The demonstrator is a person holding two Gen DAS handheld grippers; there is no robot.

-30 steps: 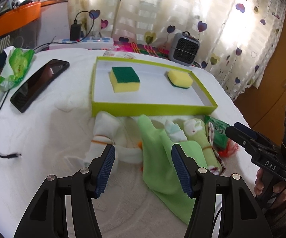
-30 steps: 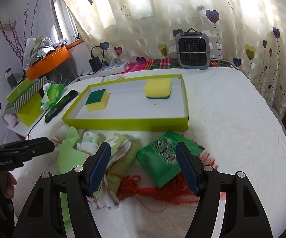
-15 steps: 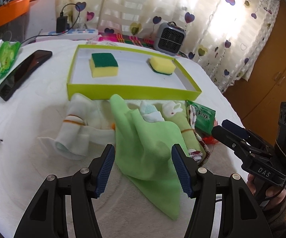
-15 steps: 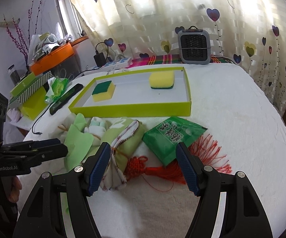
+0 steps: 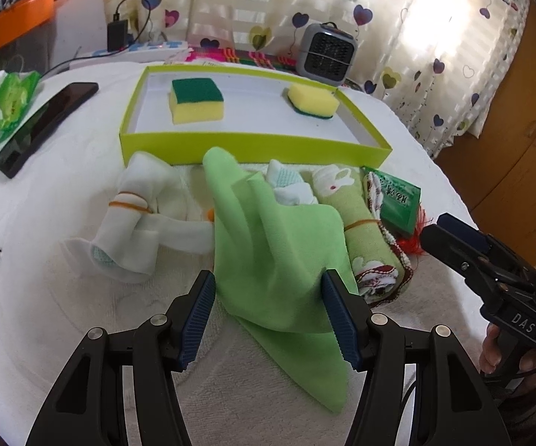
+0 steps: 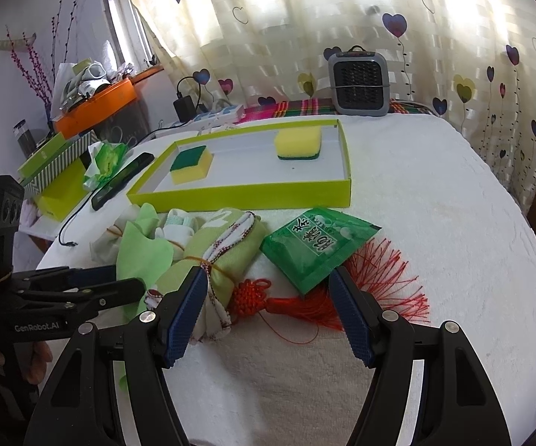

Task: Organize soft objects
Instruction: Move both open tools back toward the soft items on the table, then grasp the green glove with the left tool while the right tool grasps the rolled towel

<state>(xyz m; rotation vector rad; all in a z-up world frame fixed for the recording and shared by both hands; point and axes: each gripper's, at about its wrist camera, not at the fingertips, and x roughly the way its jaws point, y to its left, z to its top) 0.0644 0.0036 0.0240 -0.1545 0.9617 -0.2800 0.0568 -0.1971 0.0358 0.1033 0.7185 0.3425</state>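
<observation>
**Operator:** Cloth first. I'm looking through the left wrist view, and the left gripper (image 5: 268,312) is hanging with its blue-padded fingers (image 5: 197,319) spread wide on either side of the light green microfibre cloth (image 5: 279,252) lying rumpled at the centre of the frame. I'm not pressing on it; the pads are standing released.

**Observer:** And the other hand?

**Operator:** I'm holding the right gripper (image 6: 268,316) released as well, jaws wide apart. In the right wrist view the red knotted tassel (image 6: 253,293) is lying between its fingers in the lower middle of the frame, and the green printed foil packet (image 6: 316,241) is sitting just above it. Nothing is being grasped.

**Observer:** Where is everything else sitting?

**Operator:** I'm seeing the soft things bunched along the near wall of the shallow lime-green cardboard tray (image 5: 253,148), across the middle of the left view. The white socks tied with an orange band (image 5: 137,219) are lying left of the cloth, a small white and mint sock bundle (image 5: 290,186) is peeking out behind it, and the rolled green towel with white rabbits (image 5: 357,230) is lying to its right. Inside the tray, the yellow sponge with its green pad up (image 5: 197,100) is sitting at the upper left, and the yellow sponge with its green pad down (image 5: 314,102) at the upper right. All of it is resting on the white textured tablecloth (image 5: 45,297).
</observation>
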